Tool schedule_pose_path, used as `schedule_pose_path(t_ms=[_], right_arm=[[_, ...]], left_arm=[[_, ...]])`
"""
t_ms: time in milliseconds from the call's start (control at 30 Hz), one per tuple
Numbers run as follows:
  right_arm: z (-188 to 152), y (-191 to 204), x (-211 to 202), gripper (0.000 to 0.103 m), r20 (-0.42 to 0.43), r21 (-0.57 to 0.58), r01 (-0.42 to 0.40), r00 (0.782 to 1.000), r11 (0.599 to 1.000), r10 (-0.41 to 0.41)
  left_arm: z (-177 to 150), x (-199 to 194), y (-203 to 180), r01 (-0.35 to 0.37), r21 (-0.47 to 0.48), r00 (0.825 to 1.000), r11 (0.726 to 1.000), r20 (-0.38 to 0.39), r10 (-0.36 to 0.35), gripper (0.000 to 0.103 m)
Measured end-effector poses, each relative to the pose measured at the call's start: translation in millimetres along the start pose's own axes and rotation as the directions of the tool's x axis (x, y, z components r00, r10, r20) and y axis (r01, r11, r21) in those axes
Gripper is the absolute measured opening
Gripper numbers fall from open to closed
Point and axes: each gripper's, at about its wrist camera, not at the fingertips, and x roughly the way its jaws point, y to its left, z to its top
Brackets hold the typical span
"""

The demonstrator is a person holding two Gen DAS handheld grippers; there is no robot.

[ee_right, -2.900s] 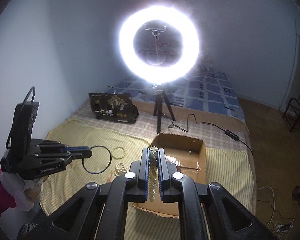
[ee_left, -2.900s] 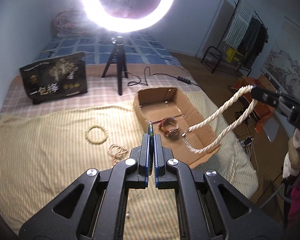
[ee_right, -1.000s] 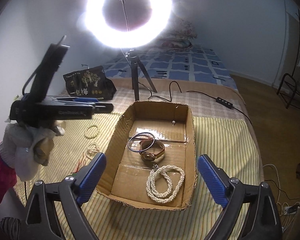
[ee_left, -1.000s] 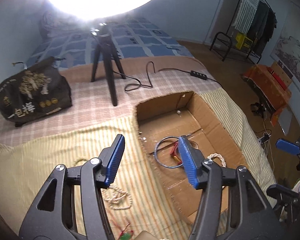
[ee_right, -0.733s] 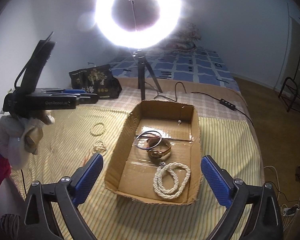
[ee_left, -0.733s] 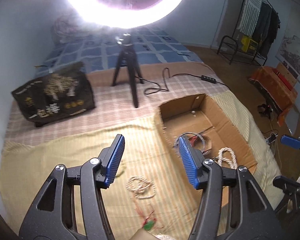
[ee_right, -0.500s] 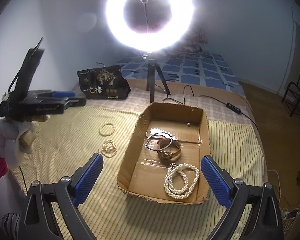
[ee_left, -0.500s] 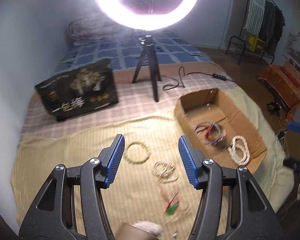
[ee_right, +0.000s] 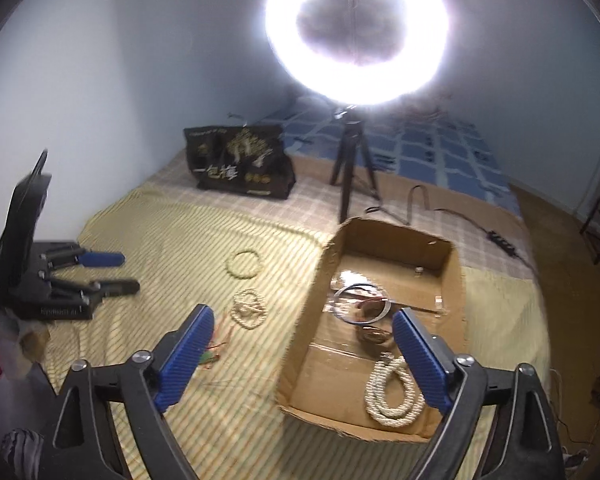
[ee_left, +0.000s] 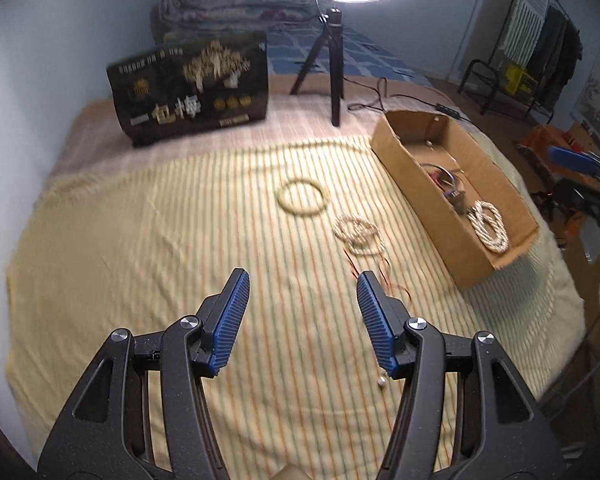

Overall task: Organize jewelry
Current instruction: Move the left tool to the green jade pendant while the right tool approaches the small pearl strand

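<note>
Both drops done: necklace (ee_right: 394,394) in box (ee_right: 300,332). My left gripper (ee_left: 302,306) wide, empty, bracelet (ee_left: 358,234) ahead; right gripper (ee_right: 302,354) wide too.

Bare striped bedspread (ee_left: 148,240) lies wide ahead of the left gripper (ee_left: 302,292), whose jaws stand apart with nothing between them. Just ahead to its right, a bead ring (ee_left: 301,198), a coiled bracelet (ee_left: 358,234) and red cord (ee_left: 380,276) lie on the cloth. The cardboard box (ee_left: 416,188) wall closes off the right side; a black bag (ee_left: 190,86) and tripod (ee_left: 334,60) stand at the far edge.
</note>
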Motion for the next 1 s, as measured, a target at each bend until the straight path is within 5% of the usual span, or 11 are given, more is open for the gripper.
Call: schedule_pose_path(t_ms=[233, 500, 600, 1000], right_arm=[[17, 4, 44, 0.079, -0.109, 0.059, -0.131, 0.985, 0.990, 0.137], [31, 21, 105, 0.064, -0.245, 0.089, -0.240, 0.935, 0.967, 0.255], [33, 30, 130, 0.054, -0.303, 0.091, -0.244, 0.917, 0.965, 0.261], [30, 52, 210, 0.041, -0.463, 0.094, -0.173, 0.864, 0.980, 0.197]], left_arm=[[-28, 10, -21, 0.075, 0.065, 0.997, 0.995, -0.034, -0.073, 0.057], [-46, 32, -31, 0.159, 0.061, 0.985, 0.985, -0.072, -0.154, 0.057], [-48, 38, -32, 0.169, 0.066, 0.984, 0.983, -0.077, -0.163, 0.047], [-51, 68, -36, 0.189, 0.065, 0.978, 0.980, -0.102, -0.182, 0.039]])
